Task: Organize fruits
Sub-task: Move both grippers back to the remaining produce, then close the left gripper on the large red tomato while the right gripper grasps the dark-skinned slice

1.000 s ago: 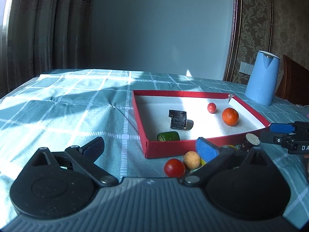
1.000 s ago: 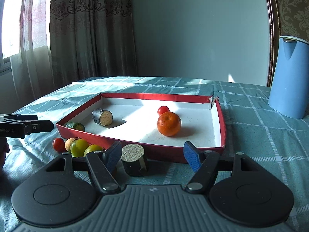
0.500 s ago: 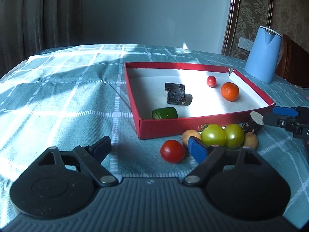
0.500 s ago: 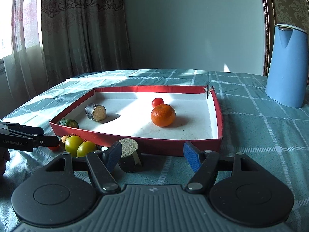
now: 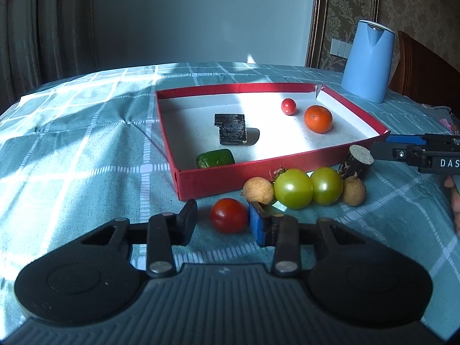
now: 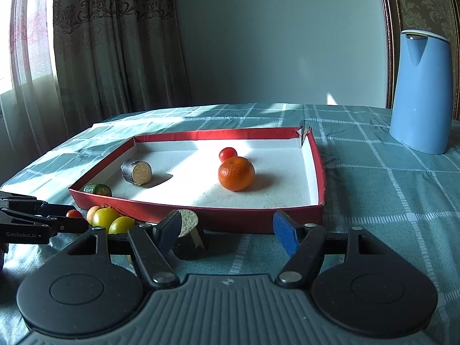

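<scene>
My left gripper (image 5: 222, 205) hovers low over the tablecloth with its jaws closing. A red tomato (image 5: 229, 215) lies between them. The blue pad touches its right side and the dark pad stands a little off its left. Behind it sit a longan (image 5: 258, 191) and two green tomatoes (image 5: 293, 188), in front of the red box (image 5: 258, 169). Inside the box are an orange (image 5: 318, 118), a small red tomato (image 5: 288, 106), a dark cut stub (image 5: 231, 129) and a green piece (image 5: 215, 158). My right gripper (image 6: 227, 230) is open and holds nothing. A dark stub (image 6: 188, 235) stands by its left finger.
A tall blue kettle (image 6: 421, 92) stands on the table at the back right, and a wooden chair (image 5: 425, 66) is behind it. A second longan (image 5: 353, 191) lies right of the green tomatoes. Curtains hang behind the table on the left.
The left gripper's jaws have narrowed from wide open to either side of the red tomato, and its view has tipped down and drawn nearer. The right gripper has stayed put.
</scene>
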`<state>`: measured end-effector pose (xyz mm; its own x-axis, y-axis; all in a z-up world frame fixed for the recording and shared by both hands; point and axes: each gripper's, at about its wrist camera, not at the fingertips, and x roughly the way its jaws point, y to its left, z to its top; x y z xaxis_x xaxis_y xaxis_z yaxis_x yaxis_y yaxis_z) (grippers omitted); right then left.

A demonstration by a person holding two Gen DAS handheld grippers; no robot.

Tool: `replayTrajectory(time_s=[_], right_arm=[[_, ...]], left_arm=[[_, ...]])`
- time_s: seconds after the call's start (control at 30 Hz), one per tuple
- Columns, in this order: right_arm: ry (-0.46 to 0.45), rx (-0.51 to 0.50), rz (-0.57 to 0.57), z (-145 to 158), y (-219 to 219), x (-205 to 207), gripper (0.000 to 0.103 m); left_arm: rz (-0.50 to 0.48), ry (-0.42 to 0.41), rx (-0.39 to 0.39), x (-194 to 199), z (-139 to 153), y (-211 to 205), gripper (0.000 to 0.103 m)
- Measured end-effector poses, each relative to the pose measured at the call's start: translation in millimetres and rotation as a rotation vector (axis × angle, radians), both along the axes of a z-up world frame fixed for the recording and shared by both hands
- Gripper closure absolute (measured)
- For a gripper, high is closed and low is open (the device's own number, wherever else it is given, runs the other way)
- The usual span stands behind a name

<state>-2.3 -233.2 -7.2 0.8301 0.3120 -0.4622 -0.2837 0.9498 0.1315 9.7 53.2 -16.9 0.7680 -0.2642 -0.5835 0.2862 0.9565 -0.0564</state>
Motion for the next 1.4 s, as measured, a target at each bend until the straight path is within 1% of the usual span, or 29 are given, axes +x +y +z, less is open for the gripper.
replayTrajectory(time_s=[0.13, 0.27, 0.47, 0.57, 0.7, 0.87, 0.97, 1.03, 1.13, 1.2, 1.3, 1.4], right_arm=[[0.000, 0.005, 0.005, 0, 0, 0, 0.033], [0.004, 0.014, 0.008, 0, 1, 0, 0.033], [0.025, 0.021, 0.003, -2, 5, 4, 0.033], [0.028, 0.032, 0.037, -2, 8, 3, 0.033], [0.027, -0.003, 0.042, -3, 18, 7, 0.033], [0.050, 0.018, 0.081, -6, 24, 11, 0.033], [0.039, 0.017, 0.088, -5, 26, 7, 0.033], [0.044, 0.020, 0.088, -5, 27, 8, 0.033], [0.075, 0.044, 0.064, -7, 27, 15, 0.033], [0.085, 0.048, 0.051, -7, 26, 16, 0.037], [0.092, 0.046, 0.033, -8, 24, 17, 0.047], [0.110, 0.087, 0.068, -8, 21, 19, 0.063]], left_arm=[[-0.002, -0.005, -0.039, -1, 1, 6, 0.075], [0.004, -0.008, -0.045, -1, 2, 8, 0.075], [-0.007, -0.003, -0.033, -1, 1, 5, 0.075], [-0.005, -0.005, -0.035, -1, 1, 5, 0.075], [-0.008, -0.004, -0.030, -1, 1, 4, 0.075], [-0.011, -0.003, -0.027, -1, 1, 3, 0.075], [-0.011, -0.003, -0.027, -1, 0, 3, 0.075], [-0.012, -0.003, -0.025, -1, 0, 3, 0.075], [-0.012, -0.003, -0.025, -1, 0, 3, 0.075], [-0.012, -0.003, -0.026, -1, 0, 3, 0.075], [-0.012, -0.004, -0.025, -2, 1, 2, 0.075], [-0.012, -0.004, -0.024, -2, 1, 2, 0.075]])
